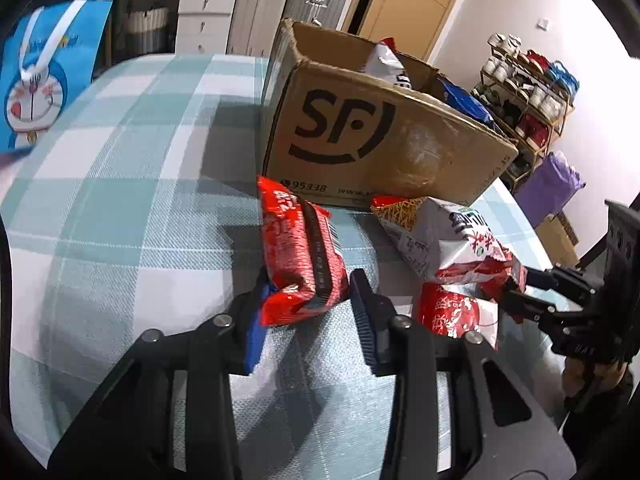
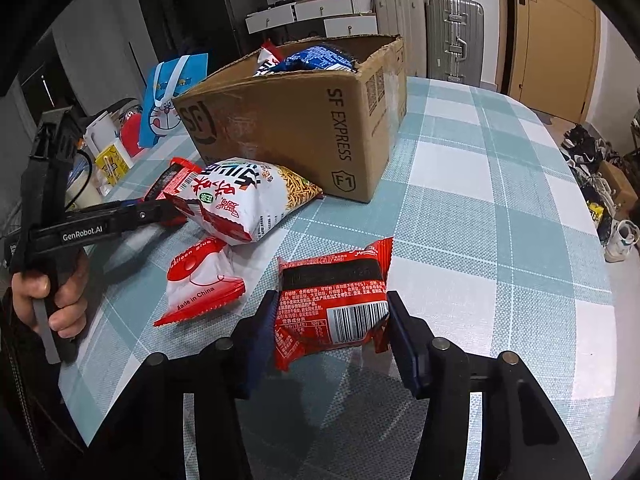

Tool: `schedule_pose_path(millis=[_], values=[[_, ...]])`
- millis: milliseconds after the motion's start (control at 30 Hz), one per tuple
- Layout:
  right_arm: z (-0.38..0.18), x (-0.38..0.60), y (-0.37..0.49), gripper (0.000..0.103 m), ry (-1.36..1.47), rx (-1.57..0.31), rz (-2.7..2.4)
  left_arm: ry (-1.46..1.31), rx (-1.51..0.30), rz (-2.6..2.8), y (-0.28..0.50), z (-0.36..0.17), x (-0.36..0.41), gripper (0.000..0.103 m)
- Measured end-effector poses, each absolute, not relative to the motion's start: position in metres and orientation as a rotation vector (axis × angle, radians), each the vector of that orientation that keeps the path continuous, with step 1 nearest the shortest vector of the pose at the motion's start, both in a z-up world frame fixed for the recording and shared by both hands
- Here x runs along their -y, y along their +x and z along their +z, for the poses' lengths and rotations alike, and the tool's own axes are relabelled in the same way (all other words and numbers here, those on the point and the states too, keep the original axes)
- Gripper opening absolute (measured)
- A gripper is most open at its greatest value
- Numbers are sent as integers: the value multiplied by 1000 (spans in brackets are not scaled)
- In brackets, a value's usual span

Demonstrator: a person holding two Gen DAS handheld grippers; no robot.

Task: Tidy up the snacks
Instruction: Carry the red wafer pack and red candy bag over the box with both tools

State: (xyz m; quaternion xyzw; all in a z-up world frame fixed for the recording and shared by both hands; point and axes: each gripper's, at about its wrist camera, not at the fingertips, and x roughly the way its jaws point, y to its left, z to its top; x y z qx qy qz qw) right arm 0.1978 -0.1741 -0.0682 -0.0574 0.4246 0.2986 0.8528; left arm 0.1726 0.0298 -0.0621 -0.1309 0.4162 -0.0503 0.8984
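Observation:
My left gripper (image 1: 310, 300) is shut on a red snack packet (image 1: 300, 252) and holds it above the checked tablecloth (image 1: 120, 200), in front of the open SF cardboard box (image 1: 384, 140). My right gripper (image 2: 332, 316) is shut on another red packet with a barcode (image 2: 332, 296), lifted off the table. The box (image 2: 296, 120) holds a blue bag (image 2: 320, 58) and a white-red bag (image 2: 266, 60). A white noodle-snack bag (image 2: 244, 200) and a small white-red packet (image 2: 200, 280) lie on the table. The left gripper also shows in the right wrist view (image 2: 168, 210).
A blue Doraemon bag (image 1: 44, 76) stands at the table's far left, with a white jug (image 2: 104, 132) and small items near it. Suitcases (image 2: 452, 36) and drawers stand behind the table. A shoe rack (image 1: 528, 96) and a purple bag (image 1: 548, 188) stand to the right.

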Motion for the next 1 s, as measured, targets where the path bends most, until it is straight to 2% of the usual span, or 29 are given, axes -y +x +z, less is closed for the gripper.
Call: schedule_pose_path(millis=[167, 300, 533, 1000], values=[[-66, 172, 194, 53, -126, -880, 634, -267, -849, -118, 168, -59, -29, 30], [-62, 171, 190, 52, -132, -860, 646, -271, -831, -128, 165, -55, -29, 22], [-54, 171, 186, 52, -133, -839, 645, -267, -820, -136, 158, -50, -26, 22], [-30, 180, 179, 52, -104, -762, 635, -232, -718, -130, 136, -4, -25, 22]])
